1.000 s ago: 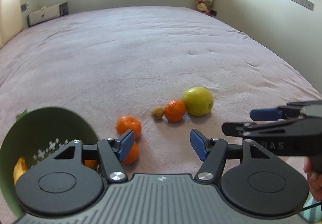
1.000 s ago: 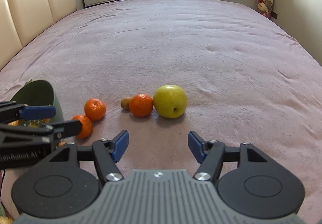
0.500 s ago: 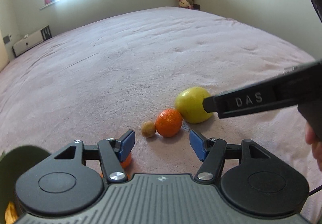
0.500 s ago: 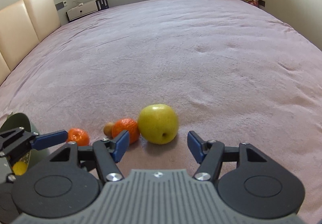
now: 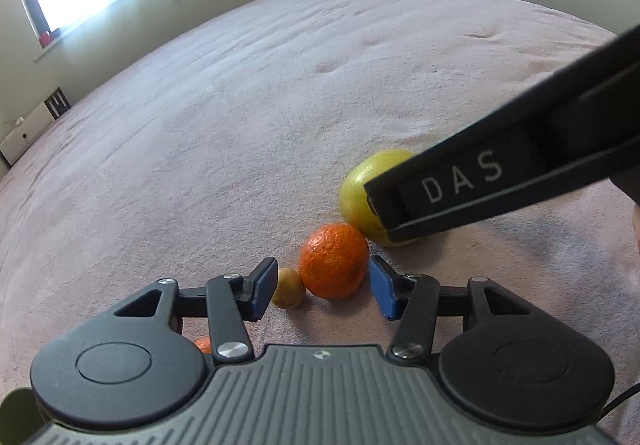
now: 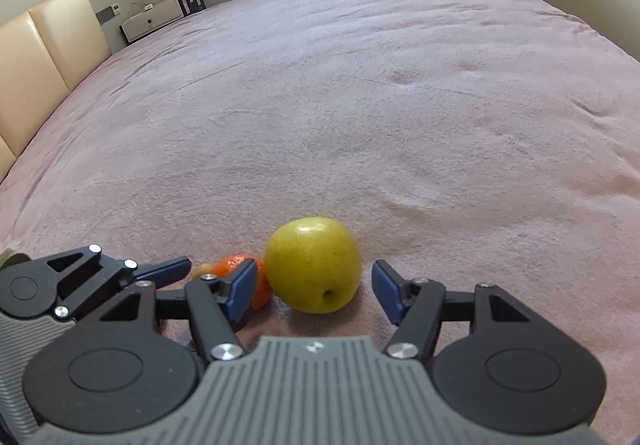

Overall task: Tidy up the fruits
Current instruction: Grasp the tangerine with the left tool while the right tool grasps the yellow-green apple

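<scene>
apple (image 5: 360, 201) half hidden behind right hand-held gripper (image 5: 472, 189), another orange (image 5: 203, 344) barely visible

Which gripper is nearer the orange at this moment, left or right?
Left. The left gripper brackets the orange, its jaws just closing in, pads not yet pressing. The right gripper sits around the green apple, beside the orange.
</scene>
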Demonstrator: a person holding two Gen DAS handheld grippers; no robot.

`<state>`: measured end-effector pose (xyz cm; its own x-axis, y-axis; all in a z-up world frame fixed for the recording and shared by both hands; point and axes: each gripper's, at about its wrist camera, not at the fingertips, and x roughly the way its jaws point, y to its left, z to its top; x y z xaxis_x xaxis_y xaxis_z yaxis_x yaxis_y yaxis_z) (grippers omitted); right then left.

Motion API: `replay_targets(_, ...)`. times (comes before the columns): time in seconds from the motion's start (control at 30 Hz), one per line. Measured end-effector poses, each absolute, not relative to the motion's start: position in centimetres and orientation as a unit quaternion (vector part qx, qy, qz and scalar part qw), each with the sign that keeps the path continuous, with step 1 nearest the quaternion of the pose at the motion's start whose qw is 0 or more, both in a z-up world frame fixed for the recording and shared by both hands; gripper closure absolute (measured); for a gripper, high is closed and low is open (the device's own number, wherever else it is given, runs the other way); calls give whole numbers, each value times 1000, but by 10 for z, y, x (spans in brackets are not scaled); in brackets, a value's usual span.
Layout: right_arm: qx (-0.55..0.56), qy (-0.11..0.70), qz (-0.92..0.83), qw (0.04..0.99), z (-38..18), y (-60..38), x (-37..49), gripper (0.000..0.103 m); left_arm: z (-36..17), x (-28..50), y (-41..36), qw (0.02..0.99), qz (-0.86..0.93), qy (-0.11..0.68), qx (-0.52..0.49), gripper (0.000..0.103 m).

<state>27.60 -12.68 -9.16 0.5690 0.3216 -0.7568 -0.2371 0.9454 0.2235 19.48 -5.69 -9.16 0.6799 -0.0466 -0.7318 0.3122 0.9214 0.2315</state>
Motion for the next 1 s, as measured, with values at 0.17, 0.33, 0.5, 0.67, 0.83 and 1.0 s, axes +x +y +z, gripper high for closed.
replay_targets(0.17,49,445,157,880,-98,-123,283,41,-97,202,-58,896,-117,388,180,43)
replay_targets(0.33,59,453,153,876,-104,-124,292,37,-100,206,-56,893,-131,394,174,50)
replay_targets(0.5,64,457,151,874,-109,-123,297,34,-100,211,-53,892,-136,401,157,56)
replay_targets(0.67,75,466,156,868,-115,-122,303,30,-96,213,-45,894,-131,408,133,58)
replay_targets(0.83,85,473,159,862,-122,-121,309,29,-90,212,-38,891,-123,421,114,58)
replay_targets(1.0,80,481,153,860,-125,-118,310,34,-92,216,-37,892,-122,420,113,58)
